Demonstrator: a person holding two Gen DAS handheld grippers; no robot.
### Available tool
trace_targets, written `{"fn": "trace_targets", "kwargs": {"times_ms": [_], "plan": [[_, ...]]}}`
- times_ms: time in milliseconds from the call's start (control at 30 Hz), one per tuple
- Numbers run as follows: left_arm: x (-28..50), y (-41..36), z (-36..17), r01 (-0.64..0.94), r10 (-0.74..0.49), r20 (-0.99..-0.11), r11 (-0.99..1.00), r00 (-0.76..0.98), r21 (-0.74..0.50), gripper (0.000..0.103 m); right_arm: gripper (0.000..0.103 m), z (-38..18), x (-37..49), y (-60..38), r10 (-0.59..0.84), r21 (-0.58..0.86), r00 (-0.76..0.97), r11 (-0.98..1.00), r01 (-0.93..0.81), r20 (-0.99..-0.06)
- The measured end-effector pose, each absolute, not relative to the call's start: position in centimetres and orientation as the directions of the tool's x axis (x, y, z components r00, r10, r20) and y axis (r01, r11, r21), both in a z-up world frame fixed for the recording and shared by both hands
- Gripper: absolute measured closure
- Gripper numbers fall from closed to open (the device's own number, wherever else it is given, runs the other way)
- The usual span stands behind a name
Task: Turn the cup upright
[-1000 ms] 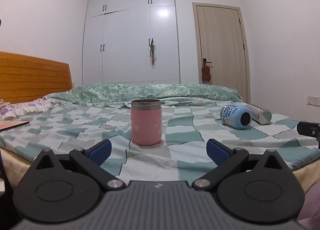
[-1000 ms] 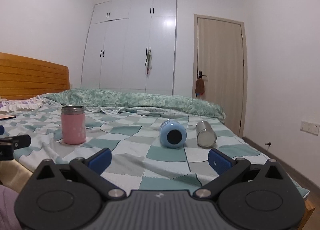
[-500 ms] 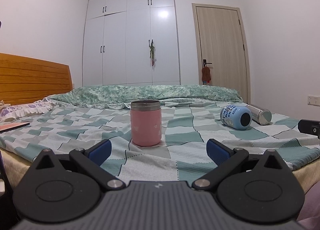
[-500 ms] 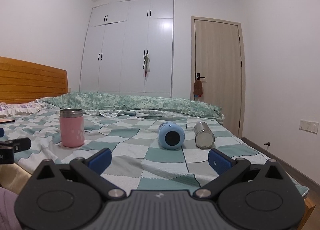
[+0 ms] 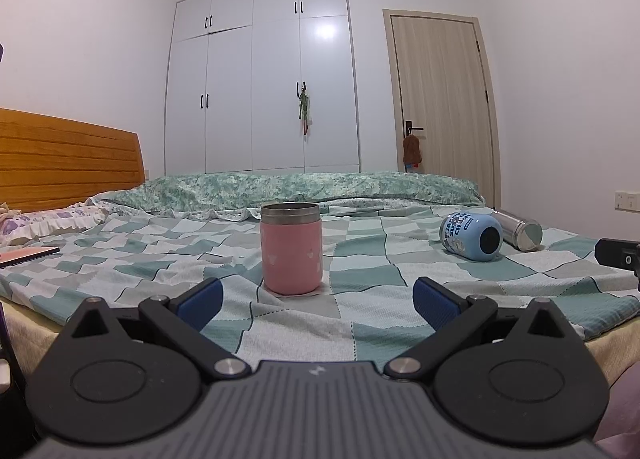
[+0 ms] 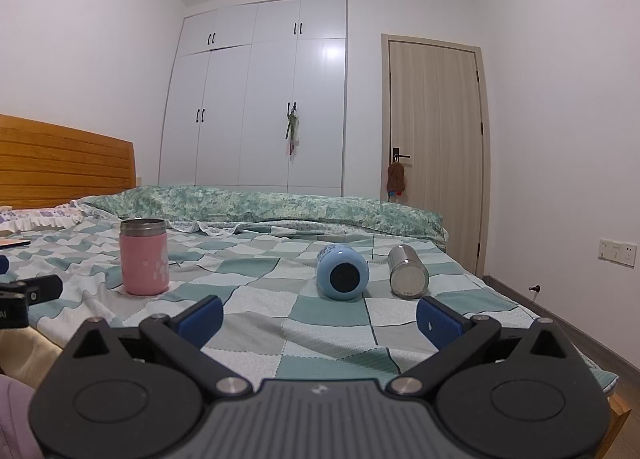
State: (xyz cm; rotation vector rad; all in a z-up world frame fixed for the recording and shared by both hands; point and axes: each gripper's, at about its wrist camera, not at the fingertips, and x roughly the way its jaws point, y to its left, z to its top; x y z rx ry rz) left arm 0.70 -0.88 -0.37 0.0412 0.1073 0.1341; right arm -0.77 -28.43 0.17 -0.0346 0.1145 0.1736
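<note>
Jaws on both the left gripper (image 5: 316, 297) and right gripper (image 6: 320, 313) are hanging wide apart, gripping nothing. The pink cup (image 5: 291, 248) is standing upright on the bed (image 5: 360, 323), just ahead of the left one; blue cup (image 6: 342, 277) and steel cup (image 6: 408, 272) are lying sideways ahead of the right.

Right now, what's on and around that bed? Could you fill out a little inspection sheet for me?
Surface: bed with a green checked cover, rumpled in places.
Job's things: pink cup upright; blue cup and steel cup on their sides, side by side.
Clutter: flat reddish item by the pillow; folded quilt at the far edge.
Grippers: left gripper open, facing the pink cup; right gripper open, facing the blue cup; both empty.
Cables: nothing seen.
Surroundings: white wardrobe, closed door, wooden headboard, wall socket.
</note>
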Motion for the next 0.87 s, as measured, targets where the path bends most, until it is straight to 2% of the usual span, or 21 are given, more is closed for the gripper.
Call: {"fn": "trace_targets", "kwargs": {"times_ms": [867], "plan": [[0.66,-0.88,-0.26,-0.127,0.130,-0.101,0.991,0.986,0.037,0.000,0.000,0.16,-0.93,-28.41,0.170,-0.028,0.979,0.984,-0.174,-0.114]]}}
